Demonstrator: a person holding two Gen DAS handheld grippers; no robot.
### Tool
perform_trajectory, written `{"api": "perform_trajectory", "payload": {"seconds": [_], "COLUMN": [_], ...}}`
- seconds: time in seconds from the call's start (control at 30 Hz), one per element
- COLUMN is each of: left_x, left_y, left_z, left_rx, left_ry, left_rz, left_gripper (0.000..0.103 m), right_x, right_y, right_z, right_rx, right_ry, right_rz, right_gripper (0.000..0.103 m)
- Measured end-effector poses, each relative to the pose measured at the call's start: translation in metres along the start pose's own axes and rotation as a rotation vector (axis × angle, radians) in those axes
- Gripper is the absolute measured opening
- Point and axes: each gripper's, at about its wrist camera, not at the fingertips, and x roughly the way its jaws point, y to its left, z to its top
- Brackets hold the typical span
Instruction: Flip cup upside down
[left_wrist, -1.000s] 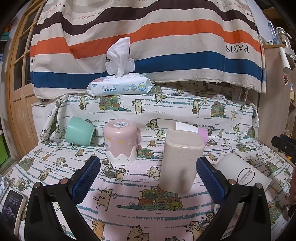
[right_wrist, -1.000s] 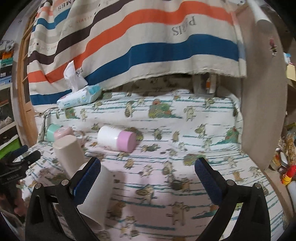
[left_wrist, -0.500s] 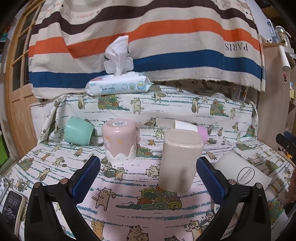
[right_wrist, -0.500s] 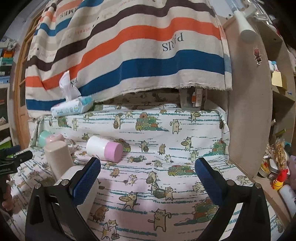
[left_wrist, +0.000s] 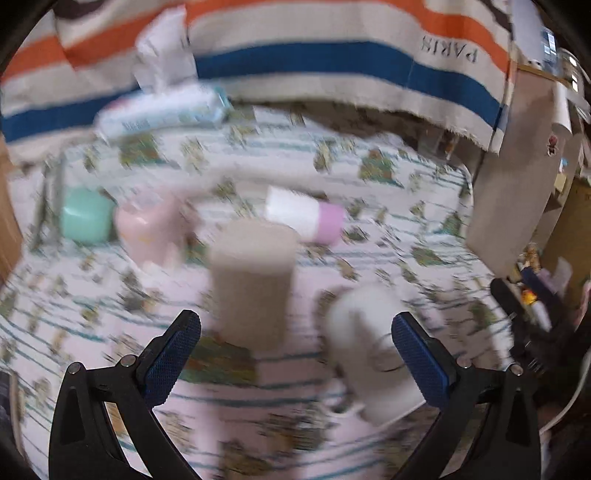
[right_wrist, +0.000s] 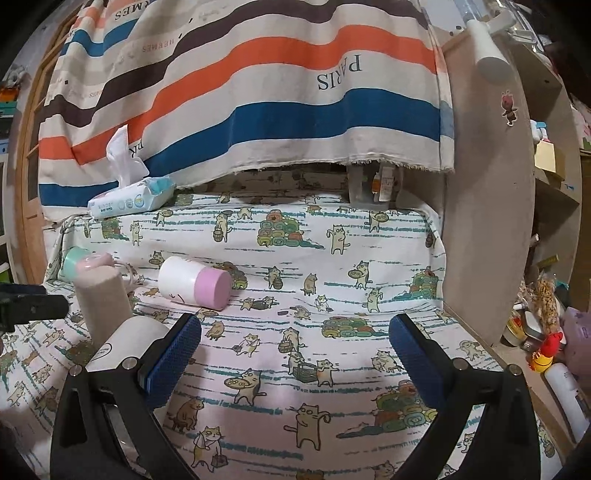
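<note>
Several cups sit on a cat-print cloth. A beige cup (left_wrist: 255, 288) stands upside down in the middle; it also shows in the right wrist view (right_wrist: 103, 299). A white cup (left_wrist: 369, 343) lies on its side at the right, also seen in the right wrist view (right_wrist: 122, 343) behind the left finger. A white-and-pink cup (right_wrist: 195, 282) lies on its side farther back. A pink cup (left_wrist: 147, 229) and a green cup (left_wrist: 86, 219) sit at the left. My left gripper (left_wrist: 295, 354) is open, in front of the beige and white cups. My right gripper (right_wrist: 295, 354) is open over bare cloth.
A baby wipes pack (right_wrist: 129, 195) rests on the ledge at the back under a striped curtain (right_wrist: 258, 92). A wooden panel (right_wrist: 491, 221) stands at the right, with shelves and bottles beyond it. The left wrist view is motion-blurred.
The left gripper has swung to the right, so the beige and white cups sit nearer its middle. The right gripper has turned right and up, away from the white cup.
</note>
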Motion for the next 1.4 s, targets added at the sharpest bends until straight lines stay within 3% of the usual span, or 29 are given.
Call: {"api": "perform_trajectory", "payload": {"seconds": [0.07,0.13,0.23,0.4,0.67,1.0,1.2,1.4], "left_x": [0.01,0.016,0.027,0.056,0.095,0.117,0.114,0.079], "left_y": [-0.007,-0.014,-0.025,-0.033,-0.031,-0.033,-0.035,-0.049], "left_z": [0.005,0.008,0.013,0.019,0.012,0.011,0.011,0.021], "left_rx": [-0.045,-0.079,-0.117,-0.166,-0.242,-0.264,-0.248,-0.09], "left_ry": [0.061,0.094,0.153,0.222,0.374,0.452,0.439,0.286], "left_rz": [-0.046,-0.078,-0.109,-0.084,-0.107,-0.142,-0.154,-0.057], "left_gripper": [0.103,0.092,0.091,0.09,0.079,0.081,0.08,0.08], "right_x": [0.0,-0.001,-0.001,-0.001,-0.001,-0.001,-0.001,-0.001], "right_y": [0.0,-0.001,-0.001,-0.001,-0.002,-0.002,-0.002,-0.002], "right_z": [0.0,0.001,0.0,0.001,0.0,0.0,0.0,0.0], "right_rx": [0.002,0.003,0.003,0.002,0.004,0.004,0.003,0.003], "right_ry": [-0.001,-0.001,-0.002,0.0,0.001,0.001,0.002,0.001], "right_rz": [-0.004,-0.005,-0.005,-0.005,-0.004,-0.004,-0.004,-0.004], "right_gripper": [0.102,0.102,0.102,0.102,0.102,0.102,0.102,0.102]}}
